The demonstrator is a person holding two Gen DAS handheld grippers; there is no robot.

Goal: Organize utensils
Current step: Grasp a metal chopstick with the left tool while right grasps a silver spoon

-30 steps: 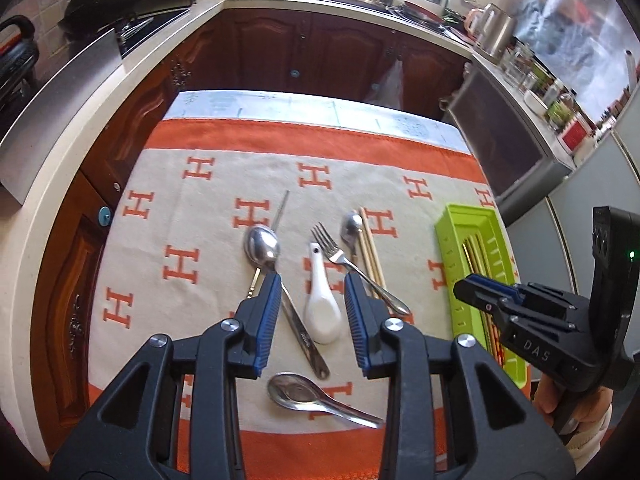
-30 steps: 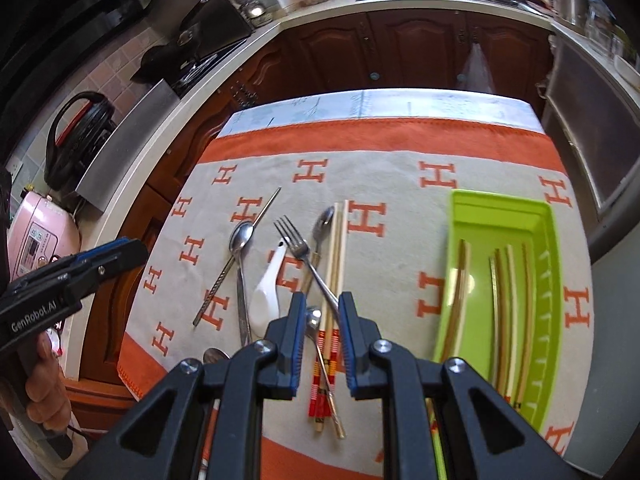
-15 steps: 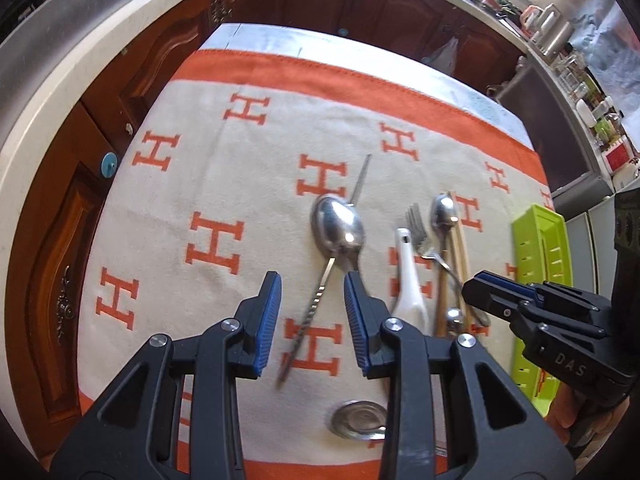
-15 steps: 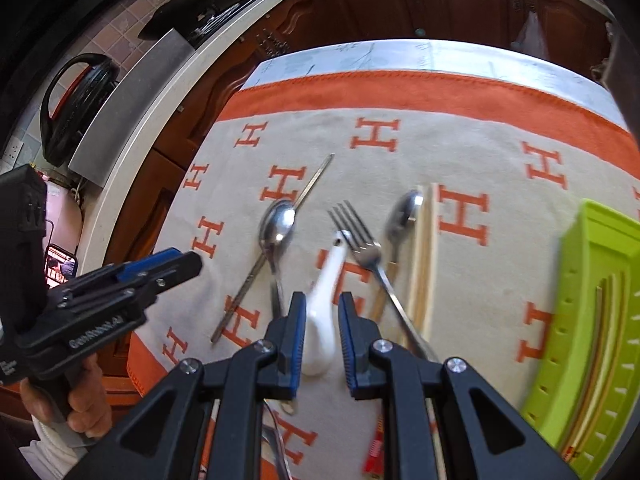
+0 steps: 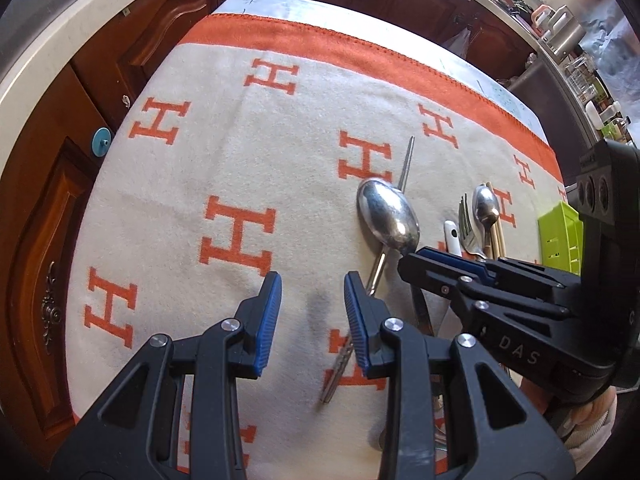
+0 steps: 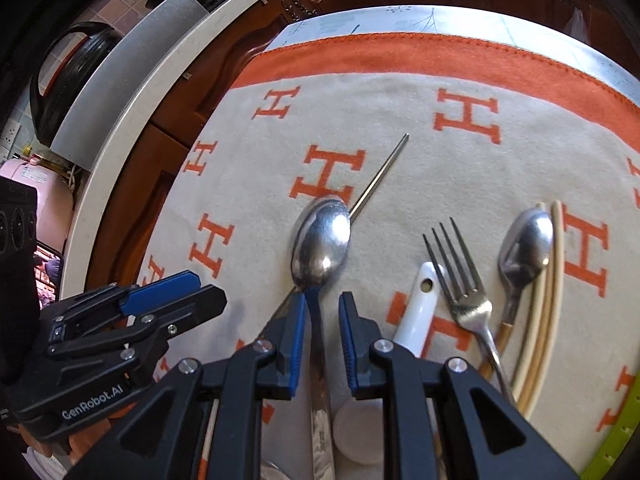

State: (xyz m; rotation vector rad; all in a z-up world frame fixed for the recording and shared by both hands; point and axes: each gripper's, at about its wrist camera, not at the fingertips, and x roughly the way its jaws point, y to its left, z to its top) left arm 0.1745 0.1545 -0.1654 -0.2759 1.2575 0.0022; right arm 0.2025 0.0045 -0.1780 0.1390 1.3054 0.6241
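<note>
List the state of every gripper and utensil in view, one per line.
left gripper: open, over bare cloth, holding nothing
right gripper: open, astride the large spoon's handle
large spoon: flat, bowl up
metal chopstick: flat, partly under the large spoon
fork: flat
small spoon: flat
white ceramic spoon: flat

On the bench lies a cloth [image 6: 400, 120], and the utensils rest on it in a row. From the right wrist view, leftmost is the large spoon [image 6: 322, 240], bowl away from the camera, lying across a thin metal stick [image 6: 380, 176] that slants up to the right. Right of it come the ceramic spoon [image 6: 416, 308], the fork [image 6: 460, 276], the small spoon [image 6: 524, 252] and the chopsticks [image 6: 554, 280] — each just beside the next. The tray [image 5: 558, 236] sits at the far right. The large spoon's handle runs between the right tongs [image 6: 323, 312]; the left tongs [image 5: 312, 292] are over cloth, left of it.
</note>
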